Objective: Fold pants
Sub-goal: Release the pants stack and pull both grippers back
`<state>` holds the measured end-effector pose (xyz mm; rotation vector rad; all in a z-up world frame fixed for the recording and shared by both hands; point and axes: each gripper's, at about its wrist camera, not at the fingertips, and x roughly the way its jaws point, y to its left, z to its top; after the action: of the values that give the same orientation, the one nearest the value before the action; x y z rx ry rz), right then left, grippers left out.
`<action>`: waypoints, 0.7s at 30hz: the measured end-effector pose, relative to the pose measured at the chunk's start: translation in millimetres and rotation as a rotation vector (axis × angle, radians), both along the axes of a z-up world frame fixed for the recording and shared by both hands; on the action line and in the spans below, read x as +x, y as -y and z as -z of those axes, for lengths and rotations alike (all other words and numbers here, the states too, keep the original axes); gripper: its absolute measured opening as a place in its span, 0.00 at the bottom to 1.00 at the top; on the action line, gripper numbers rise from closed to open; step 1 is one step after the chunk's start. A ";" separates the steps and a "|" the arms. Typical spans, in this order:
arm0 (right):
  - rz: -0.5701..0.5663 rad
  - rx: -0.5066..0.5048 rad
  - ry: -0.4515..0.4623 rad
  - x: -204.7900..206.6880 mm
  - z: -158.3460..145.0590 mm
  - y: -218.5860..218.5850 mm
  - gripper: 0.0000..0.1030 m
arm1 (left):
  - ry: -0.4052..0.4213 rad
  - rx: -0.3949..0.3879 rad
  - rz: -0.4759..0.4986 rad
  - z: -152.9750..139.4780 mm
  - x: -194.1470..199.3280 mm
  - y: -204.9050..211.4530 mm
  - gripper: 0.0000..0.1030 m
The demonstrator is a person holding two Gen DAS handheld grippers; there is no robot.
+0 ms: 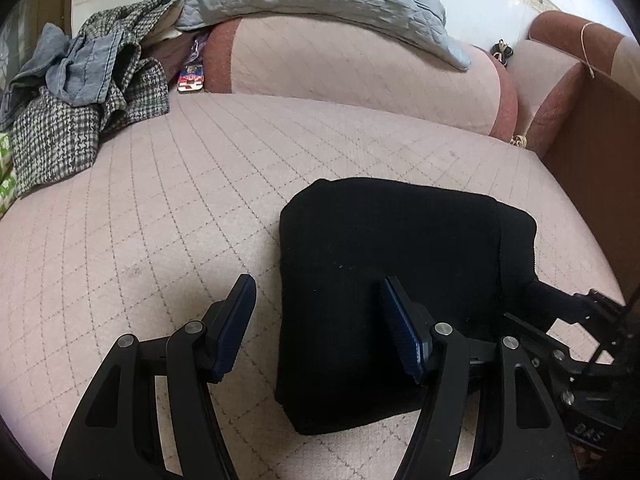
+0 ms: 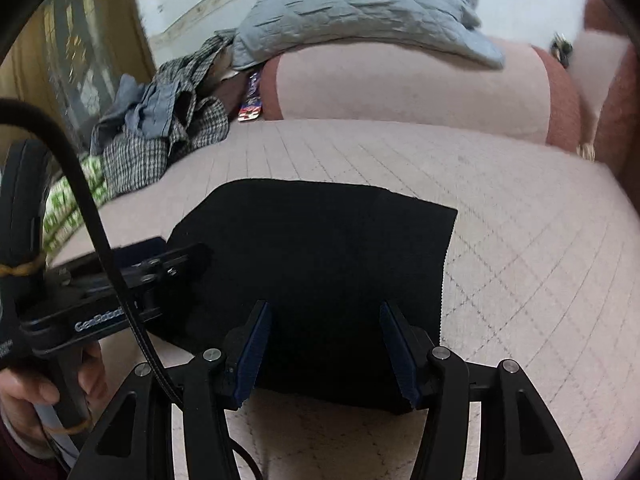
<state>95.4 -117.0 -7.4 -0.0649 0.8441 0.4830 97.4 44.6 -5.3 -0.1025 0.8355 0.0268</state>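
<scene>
- Far left on the sofa seat I see a heap of checked and grey clothes [image 1: 80, 92] against the left end, well apart from my work and no part of this fold.
- My left gripper [image 1: 316, 312] hangs over the near left edge of the pants [image 1: 392, 280], jaws parted about halfway. One pad sits over bare cushion, the other over the black cloth; neither presses on anything, so it holds nothing.
- The pants lie as a compact black rectangle on the sofa seat [image 1: 180, 200], toward its front edge and right of centre, layers stacked and edges fairly square. I judge the folding itself finished, or nearly so.
- My right gripper [image 2: 324, 340] hovers above the near edge of the same bundle, jaws likewise parted about halfway with only the top of the cloth showing between them. No fabric is pinched, as far as I can tell.
- In the right wrist view a hand [image 2: 36, 392] grips the left tool's handle at the picture's left side.
- I take the step in hand to be letting go after the last fold.
- The next move, I think, calls for lifting both tools straight clear so no pad drags the top layer, then checking the right edge of the bundle, where a strip of a lower layer shows past the top one, and tidying it if needed.
</scene>
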 end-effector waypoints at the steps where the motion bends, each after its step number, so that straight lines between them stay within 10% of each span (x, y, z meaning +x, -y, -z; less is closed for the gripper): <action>1: -0.004 0.006 -0.007 -0.5 -3.1 0.0 0.53 | 0.004 0.005 0.000 -0.6 -0.9 0.8 0.63; 21: 0.039 0.075 0.011 -47.2 -27.9 21.1 0.53 | 0.056 0.013 -0.096 -18.5 -68.9 8.4 0.63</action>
<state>48.2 -138.1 20.5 0.0181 0.8147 0.4767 28.6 36.2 13.3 -0.1309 0.7743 0.1190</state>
